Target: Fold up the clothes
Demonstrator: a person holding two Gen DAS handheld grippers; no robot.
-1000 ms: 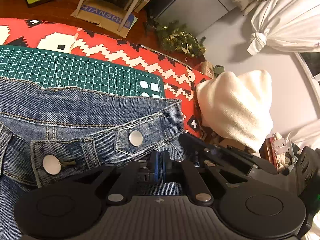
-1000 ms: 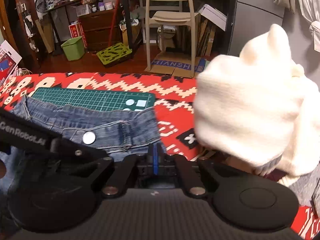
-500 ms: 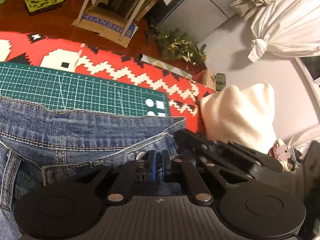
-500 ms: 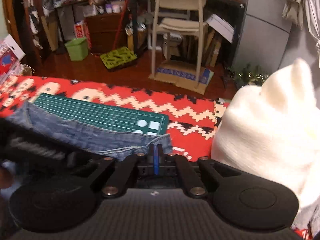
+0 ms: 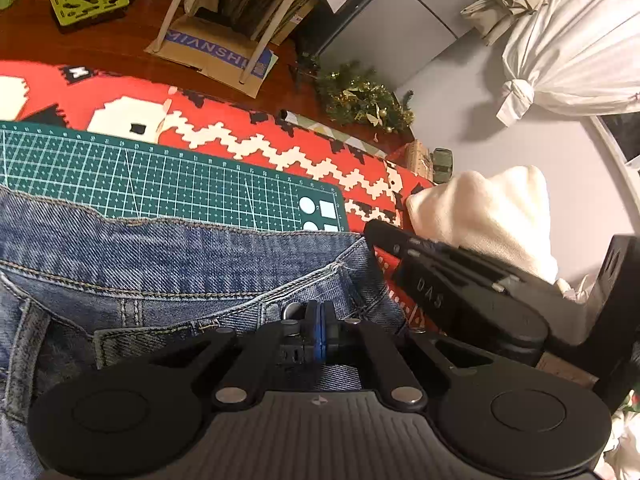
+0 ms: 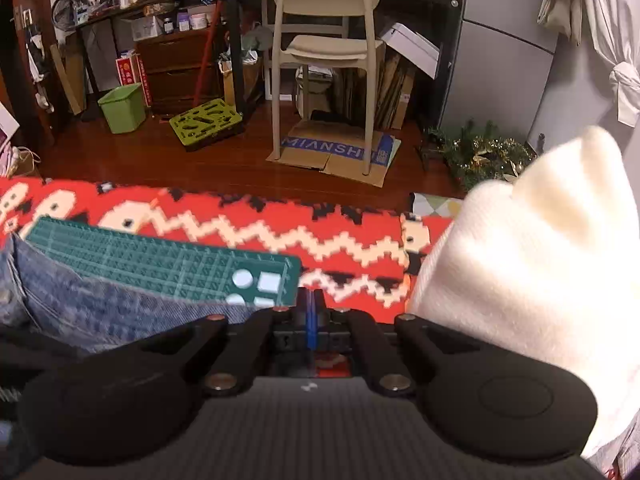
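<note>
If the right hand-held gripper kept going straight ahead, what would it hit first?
Probably the corner of the green cutting mat just past the right hand-held gripper, then the red blanket; depth is unclear.

a red cloth (image 5: pixel 248 128) with white zigzags and black blocks covers the surface, which may be a desk, though nothing of it shows beneath. a green cutting mat (image 5: pixel 160 180) lies flat on the cloth. blue jeans (image 5: pixel 160 256) lie over the mat's near edge. a cream knitted garment (image 6: pixel 520 272) sits heaped at the cloth's right end.
</note>
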